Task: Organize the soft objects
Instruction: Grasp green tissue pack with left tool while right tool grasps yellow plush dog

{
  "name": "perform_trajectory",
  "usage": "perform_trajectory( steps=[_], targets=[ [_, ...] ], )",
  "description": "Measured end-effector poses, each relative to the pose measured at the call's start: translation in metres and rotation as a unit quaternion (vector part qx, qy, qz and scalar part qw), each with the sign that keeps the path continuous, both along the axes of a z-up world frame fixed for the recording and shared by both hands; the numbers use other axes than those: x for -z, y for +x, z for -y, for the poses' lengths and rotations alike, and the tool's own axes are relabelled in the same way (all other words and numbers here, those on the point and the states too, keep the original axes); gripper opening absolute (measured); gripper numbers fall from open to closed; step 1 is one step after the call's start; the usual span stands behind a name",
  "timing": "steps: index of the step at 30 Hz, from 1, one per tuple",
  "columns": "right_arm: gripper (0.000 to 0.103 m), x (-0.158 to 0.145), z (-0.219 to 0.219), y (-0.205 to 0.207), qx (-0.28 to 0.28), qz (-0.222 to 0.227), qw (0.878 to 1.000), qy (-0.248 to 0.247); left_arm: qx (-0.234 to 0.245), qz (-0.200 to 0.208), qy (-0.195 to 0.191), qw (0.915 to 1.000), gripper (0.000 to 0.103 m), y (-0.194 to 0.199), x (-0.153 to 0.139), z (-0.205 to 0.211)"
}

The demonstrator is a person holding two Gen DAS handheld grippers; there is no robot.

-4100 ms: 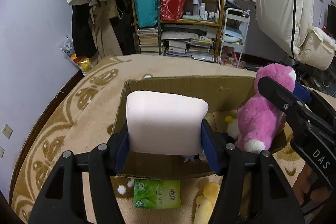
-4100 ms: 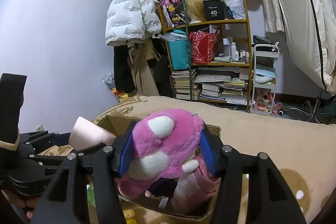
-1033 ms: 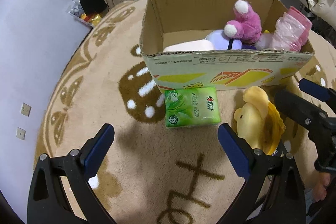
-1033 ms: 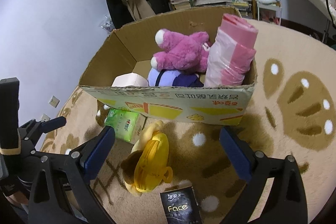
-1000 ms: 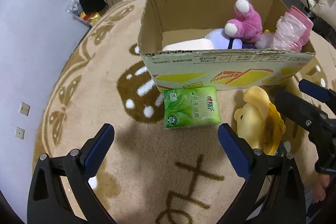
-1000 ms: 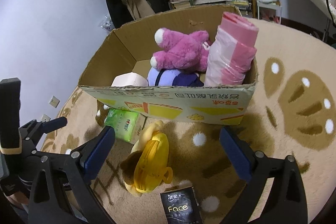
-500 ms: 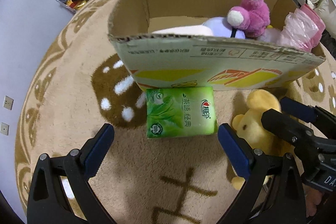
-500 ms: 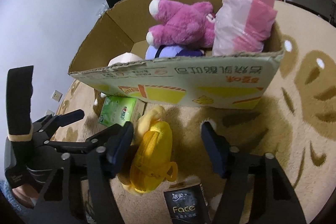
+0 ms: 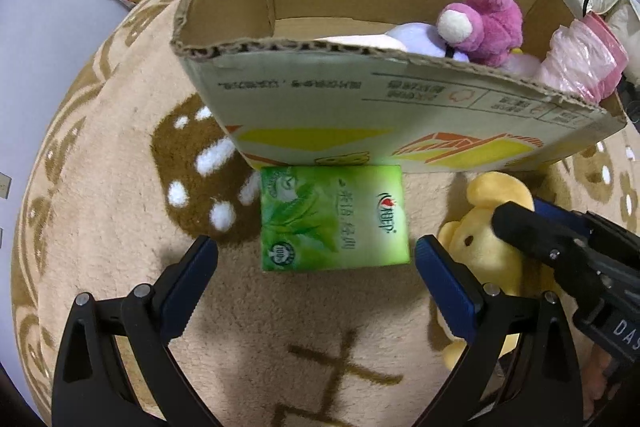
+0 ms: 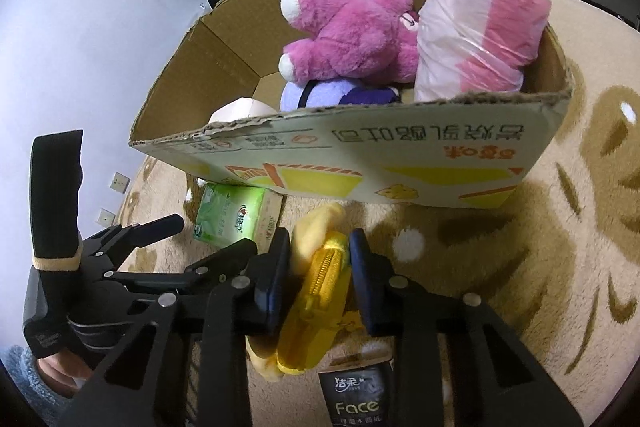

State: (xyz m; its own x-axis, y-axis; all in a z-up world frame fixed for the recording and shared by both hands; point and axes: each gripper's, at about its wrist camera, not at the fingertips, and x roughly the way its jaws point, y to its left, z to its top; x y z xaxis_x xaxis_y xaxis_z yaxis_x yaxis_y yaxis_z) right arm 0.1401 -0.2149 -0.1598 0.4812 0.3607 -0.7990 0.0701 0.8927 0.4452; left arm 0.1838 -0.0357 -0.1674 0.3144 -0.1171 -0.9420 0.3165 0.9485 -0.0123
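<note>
The cardboard box (image 10: 360, 163) sits on the patterned rug (image 9: 100, 187) and already holds a pink plush bear (image 10: 348, 35), a pink plastic-wrapped bundle (image 10: 480, 23), a lilac plush (image 10: 320, 95) and a pale foam block (image 10: 236, 111); so the sorting looks well along, with the pickup of the items left outside the box now in hand. Against the box's near wall lies a green tissue pack (image 9: 334, 217); just right of it, also in front of the box, lies a yellow plush bear (image 9: 488, 227). The right gripper (image 10: 318, 267) is closing its jaws, the pads pressing on the yellow bear's zippered body; the left gripper (image 9: 316, 267) hangs wide open over the tissue pack, gripping nothing. Next, I judge, the left jaws must drop astride the pack and close; the right must lift the bear clear of the box's rim.
</note>
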Motion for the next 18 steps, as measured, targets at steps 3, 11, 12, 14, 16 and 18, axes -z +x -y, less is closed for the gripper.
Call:
perform_trajectory(
  steps=[3,11,12,14,16,18],
  targets=[
    [0.030,-0.002,-0.003,0.000,-0.005,0.003,1.000,-0.006,0.006,0.002,-0.001,1.0000,0.098,0.000,0.000,0.003],
    [0.029,-0.002,-0.005,-0.001,-0.003,0.004,1.000,-0.006,0.008,-0.003,0.008,0.9999,0.098,-0.005,0.006,0.016],
    [0.029,-0.002,-0.004,-0.001,-0.003,0.004,1.000,-0.005,0.010,-0.002,0.010,0.9999,0.098,-0.005,0.007,0.017],
    [0.029,-0.002,-0.003,-0.001,-0.002,0.003,1.000,-0.004,0.014,0.001,0.017,0.9998,0.098,-0.007,0.008,0.019],
    [0.029,-0.002,-0.002,-0.002,-0.001,0.003,1.000,-0.003,0.017,0.003,0.019,0.9997,0.097,-0.006,0.011,0.016],
    [0.029,-0.002,-0.001,-0.003,-0.001,0.003,1.000,-0.002,0.016,0.005,0.019,0.9997,0.097,-0.007,0.012,0.016]
  ],
)
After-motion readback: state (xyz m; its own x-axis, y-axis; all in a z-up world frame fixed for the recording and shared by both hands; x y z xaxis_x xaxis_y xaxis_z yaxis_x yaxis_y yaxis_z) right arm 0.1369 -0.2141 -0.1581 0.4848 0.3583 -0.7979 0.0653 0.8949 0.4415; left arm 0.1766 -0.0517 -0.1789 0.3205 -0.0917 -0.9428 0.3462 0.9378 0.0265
